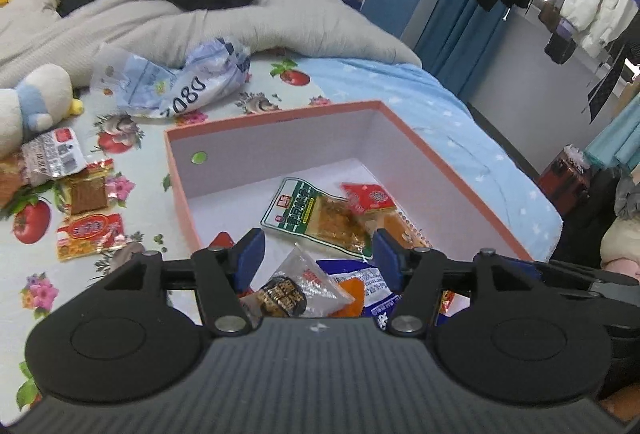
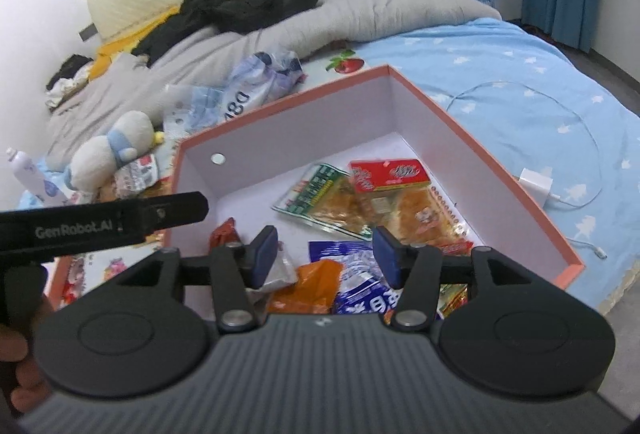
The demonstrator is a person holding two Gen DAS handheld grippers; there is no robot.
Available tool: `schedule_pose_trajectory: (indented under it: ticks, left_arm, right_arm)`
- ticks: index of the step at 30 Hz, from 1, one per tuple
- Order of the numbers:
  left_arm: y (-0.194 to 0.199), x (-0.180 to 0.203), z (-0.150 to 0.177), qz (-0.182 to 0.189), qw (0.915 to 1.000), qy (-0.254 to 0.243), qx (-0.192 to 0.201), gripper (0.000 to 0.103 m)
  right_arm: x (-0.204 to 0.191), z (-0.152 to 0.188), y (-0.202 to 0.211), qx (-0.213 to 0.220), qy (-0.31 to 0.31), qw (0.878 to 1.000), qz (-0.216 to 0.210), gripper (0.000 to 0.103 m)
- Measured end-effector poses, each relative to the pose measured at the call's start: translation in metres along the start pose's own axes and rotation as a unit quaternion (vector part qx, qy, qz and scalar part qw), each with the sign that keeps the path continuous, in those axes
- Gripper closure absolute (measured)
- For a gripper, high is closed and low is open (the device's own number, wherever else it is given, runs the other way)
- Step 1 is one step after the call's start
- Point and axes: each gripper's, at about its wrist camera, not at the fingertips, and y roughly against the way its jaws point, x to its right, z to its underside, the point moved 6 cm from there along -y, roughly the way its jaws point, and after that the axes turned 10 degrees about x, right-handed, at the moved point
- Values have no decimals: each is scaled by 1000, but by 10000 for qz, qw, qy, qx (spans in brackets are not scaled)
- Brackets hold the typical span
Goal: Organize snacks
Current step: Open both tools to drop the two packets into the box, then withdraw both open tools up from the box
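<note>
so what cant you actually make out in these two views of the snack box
- Near end of the box, both views: the gripper bodies cover it, so the packets there cannot be counted.
- Blue-and-white packet, right wrist view: the right gripper cuts it off; print unreadable.
- Snacks left of the box, right wrist view: the left gripper and plush toy hide most.
- Packet labels, both views: too small to read.

Ahead of my tool the box (image 1: 452,158) was salmon-orange outside and white inside. In it lay a green-and-white packet (image 1: 298,208) and a red one (image 2: 390,174). Left of me, the sheet (image 1: 132,122) carried tomatoes and pink flowers; right, pale blue with white stars.
</note>
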Motion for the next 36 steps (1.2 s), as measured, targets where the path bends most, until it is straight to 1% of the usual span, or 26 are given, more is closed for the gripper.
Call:
schedule_pose_trajectory:
  ticks: [12, 17, 21, 23, 29, 33, 36]
  left_arm:
    - [104, -5, 19, -221, 9987, 10, 466, 38]
    - [144, -10, 30, -301, 9975, 30, 643, 38]
    - [176, -15, 38, -358, 9960, -13, 813, 38]
    - [190, -21, 42, -408, 9950, 45, 909, 38]
    - [227, -39, 64, -702, 9925, 259, 963, 38]
    - [248, -53, 81, -897, 9900, 428, 996, 38]
    - [258, -64, 94, -1038, 9884, 512, 988, 38]
  right_arm:
    - [-37, 16, 66, 331, 180, 9988, -312, 48]
    - [-54, 25, 84, 430, 280, 9977, -446, 48]
    - [-76, 30, 98, 548, 430, 9956, -627, 48]
    - [-86, 32, 105, 602, 468, 9942, -756, 48]
    - [-111, 48, 114, 497, 576, 9915, -1057, 48]
    - [-126, 62, 122, 547, 732, 9887, -1186, 48]
    - [-134, 76, 122, 389, 699, 9877, -1341, 48]
